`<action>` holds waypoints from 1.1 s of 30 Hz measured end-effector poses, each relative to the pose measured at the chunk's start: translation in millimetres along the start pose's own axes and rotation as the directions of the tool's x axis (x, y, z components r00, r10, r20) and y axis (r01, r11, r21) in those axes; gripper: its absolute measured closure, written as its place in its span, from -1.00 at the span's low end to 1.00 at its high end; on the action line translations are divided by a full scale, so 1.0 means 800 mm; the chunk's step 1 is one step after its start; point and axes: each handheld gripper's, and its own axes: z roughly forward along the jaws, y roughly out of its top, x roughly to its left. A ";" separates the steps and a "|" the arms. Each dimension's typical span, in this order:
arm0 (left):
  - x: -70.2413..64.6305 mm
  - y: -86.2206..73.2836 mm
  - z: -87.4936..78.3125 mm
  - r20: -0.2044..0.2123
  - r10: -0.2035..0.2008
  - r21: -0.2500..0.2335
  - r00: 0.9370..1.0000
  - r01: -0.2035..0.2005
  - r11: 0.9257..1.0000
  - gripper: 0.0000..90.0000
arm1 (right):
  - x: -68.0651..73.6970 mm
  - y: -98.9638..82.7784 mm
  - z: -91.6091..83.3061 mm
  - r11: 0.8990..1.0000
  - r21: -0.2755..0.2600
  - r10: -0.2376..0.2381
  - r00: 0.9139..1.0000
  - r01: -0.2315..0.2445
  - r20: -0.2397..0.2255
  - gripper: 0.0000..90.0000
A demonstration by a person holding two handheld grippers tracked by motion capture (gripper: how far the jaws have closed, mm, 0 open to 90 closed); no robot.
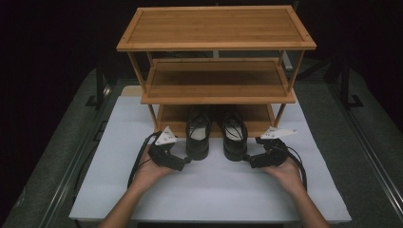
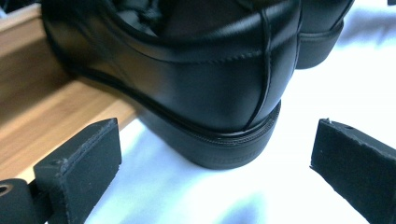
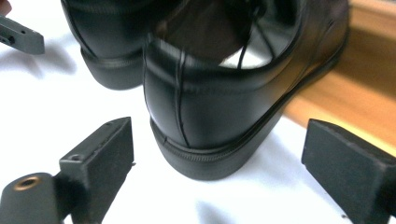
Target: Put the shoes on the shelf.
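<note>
Two black leather lace-up shoes stand side by side, toes in on the bottom shelf (image 1: 174, 124) of a bamboo rack and heels out on the white mat. My left gripper (image 1: 188, 160) is just behind the left shoe (image 1: 198, 138). In the left gripper view its jaws (image 2: 215, 163) stand wide apart, level with that shoe's heel (image 2: 219, 93) and clear of it. My right gripper (image 1: 247, 159) sits behind the right shoe (image 1: 234, 138). Its jaws (image 3: 217, 163) stand open on either side of that heel (image 3: 210, 112), not touching it.
The bamboo rack (image 1: 216, 28) has three shelves, and its top and middle ones are bare. A white mat (image 1: 209, 194) covers the table in front of it. Dark metal rails run along both sides of the table.
</note>
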 end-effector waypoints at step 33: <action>-0.008 0.002 0.059 -0.016 0.032 0.143 0.999 -0.029 0.989 -0.92 | 0.011 -0.010 0.071 0.994 0.100 -0.035 0.999 0.039 -0.034 -0.84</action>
